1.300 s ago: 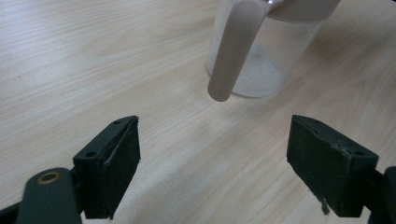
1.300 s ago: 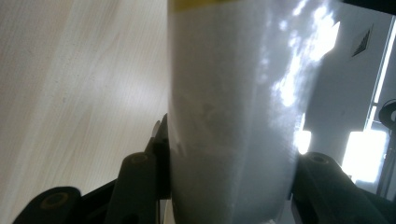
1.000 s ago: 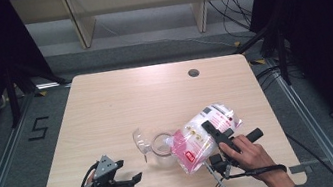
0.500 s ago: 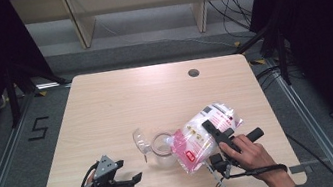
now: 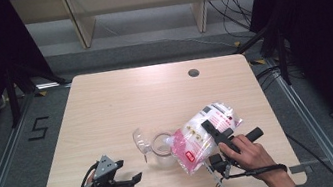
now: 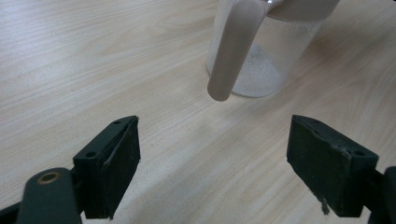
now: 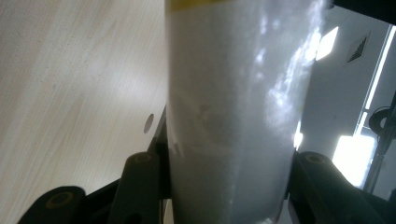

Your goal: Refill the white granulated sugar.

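Observation:
A clear bag of white grains with pink print [image 5: 197, 139] lies tilted in the high view, its lower end at the rim of a clear plastic jug [image 5: 162, 150]. My right gripper [image 5: 217, 133] is shut on the bag's upper half. In the right gripper view the bag [image 7: 229, 116] sits pressed between both jaws of that gripper [image 7: 224, 186]. My left gripper [image 5: 135, 181] rests open near the table's front left, pointing at the jug. Its view shows the jug [image 6: 271, 56] with its handle [image 6: 233, 51] and some white grains at the bottom, beyond the gripper [image 6: 212, 163].
The jug's hinged lid [image 5: 140, 140] stands open on its left side. A round cable hole [image 5: 193, 73] sits in the wooden table [image 5: 121, 105] at the far right. Shelving and cables stand beyond the far edge.

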`<control>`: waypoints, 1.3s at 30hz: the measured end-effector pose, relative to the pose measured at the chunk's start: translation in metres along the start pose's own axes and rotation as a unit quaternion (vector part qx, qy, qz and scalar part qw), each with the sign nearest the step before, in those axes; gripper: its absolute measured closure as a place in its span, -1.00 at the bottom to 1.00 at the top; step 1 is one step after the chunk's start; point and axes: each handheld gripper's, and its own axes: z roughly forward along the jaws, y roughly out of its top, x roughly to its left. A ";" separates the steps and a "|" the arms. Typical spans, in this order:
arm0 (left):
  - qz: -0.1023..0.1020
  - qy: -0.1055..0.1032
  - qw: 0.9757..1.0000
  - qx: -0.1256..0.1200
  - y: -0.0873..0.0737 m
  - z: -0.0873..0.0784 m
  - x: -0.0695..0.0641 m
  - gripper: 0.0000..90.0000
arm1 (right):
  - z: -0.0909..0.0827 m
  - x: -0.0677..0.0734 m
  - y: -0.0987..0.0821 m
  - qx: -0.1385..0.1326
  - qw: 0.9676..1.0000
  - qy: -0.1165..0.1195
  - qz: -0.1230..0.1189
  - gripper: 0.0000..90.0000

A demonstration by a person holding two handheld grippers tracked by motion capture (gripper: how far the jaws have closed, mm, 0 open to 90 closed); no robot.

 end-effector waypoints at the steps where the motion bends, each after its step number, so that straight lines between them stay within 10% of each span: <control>1: 0.003 -0.001 1.000 -0.001 0.000 0.000 0.000 -0.62 | 0.000 0.000 0.000 -0.001 1.000 0.002 0.000 0.33; 39: 0.003 0.000 1.000 0.001 0.000 0.000 0.001 -0.62 | 0.000 -0.005 -0.001 -0.002 1.000 0.000 -0.022 0.36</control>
